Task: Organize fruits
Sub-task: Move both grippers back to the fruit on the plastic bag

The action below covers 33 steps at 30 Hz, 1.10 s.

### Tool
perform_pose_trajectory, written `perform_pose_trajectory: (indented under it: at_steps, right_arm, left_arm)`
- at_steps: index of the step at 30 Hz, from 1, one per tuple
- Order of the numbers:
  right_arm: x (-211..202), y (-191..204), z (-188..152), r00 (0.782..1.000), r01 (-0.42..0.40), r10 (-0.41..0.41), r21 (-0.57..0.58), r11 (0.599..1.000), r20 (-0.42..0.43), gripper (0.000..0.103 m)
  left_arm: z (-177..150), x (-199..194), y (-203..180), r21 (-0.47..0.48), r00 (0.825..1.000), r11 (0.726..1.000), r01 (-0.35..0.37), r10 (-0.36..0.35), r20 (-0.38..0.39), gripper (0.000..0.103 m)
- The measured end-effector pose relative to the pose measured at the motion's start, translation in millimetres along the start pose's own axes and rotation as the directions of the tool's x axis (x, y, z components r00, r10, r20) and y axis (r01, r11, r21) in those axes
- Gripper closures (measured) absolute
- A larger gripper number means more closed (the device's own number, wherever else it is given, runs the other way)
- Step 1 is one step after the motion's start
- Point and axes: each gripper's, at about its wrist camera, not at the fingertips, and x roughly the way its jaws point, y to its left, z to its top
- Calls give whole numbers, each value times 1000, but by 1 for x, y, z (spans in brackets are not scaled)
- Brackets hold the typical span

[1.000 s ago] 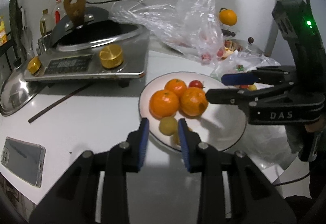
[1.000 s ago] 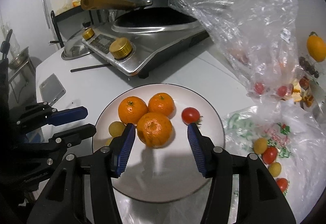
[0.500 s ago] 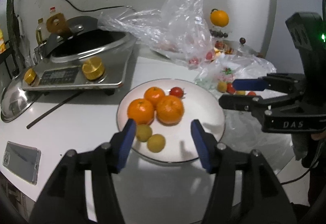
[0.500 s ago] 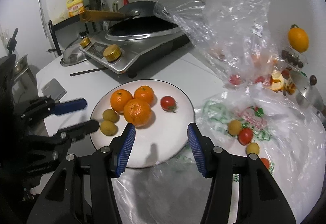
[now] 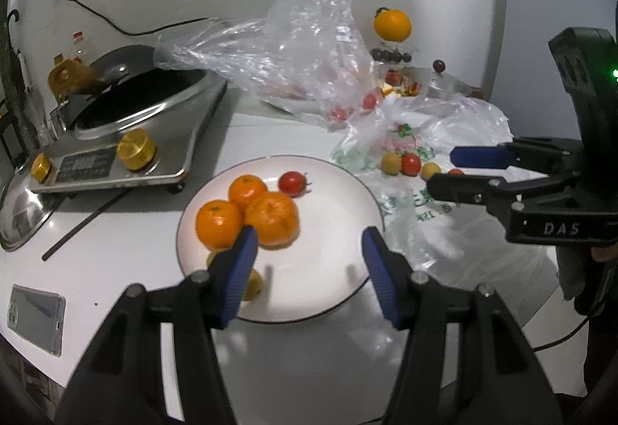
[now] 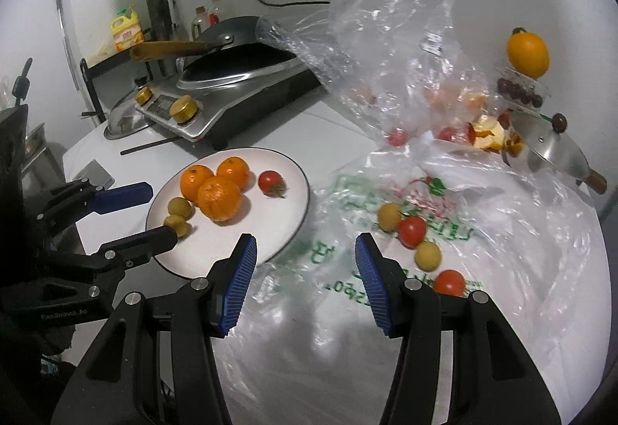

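My left gripper (image 5: 307, 263) has let go since a second ago and hangs empty over the round white plate (image 5: 340, 201). Two small yellow fruits (image 6: 178, 214) lie at its near-left rim beside three dimpled oranges (image 5: 247, 210). The right gripper (image 6: 305, 263) stays released above the crinkly plastic bag (image 6: 502, 216).

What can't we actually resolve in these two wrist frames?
- Two small yellow fruits on the plate: in the left wrist view the left tongs' finger covers most of both.
- Contents of the clear bag: crinkled plastic and glare blur it in both views; only a few red shapes show.
- Green print on the flat bag: right wrist view, blurred, partly behind the right tongs.
- Cooker panel: too small.
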Motion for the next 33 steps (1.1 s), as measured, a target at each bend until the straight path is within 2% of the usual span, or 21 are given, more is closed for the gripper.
perform_pose_trajectory:
  at_steps: [20,33]
  right_arm:
    - [-9,-58,-25,999,42,-42,68,997,-1,48]
    - [7,-97,-37,994,100,-95,112,989,-48,57]
  left_arm:
    - [11,23,-46,74,999,997,35,-32,-41,45]
    - [16,42,-71,99,996,993,70,-64,-63,45]
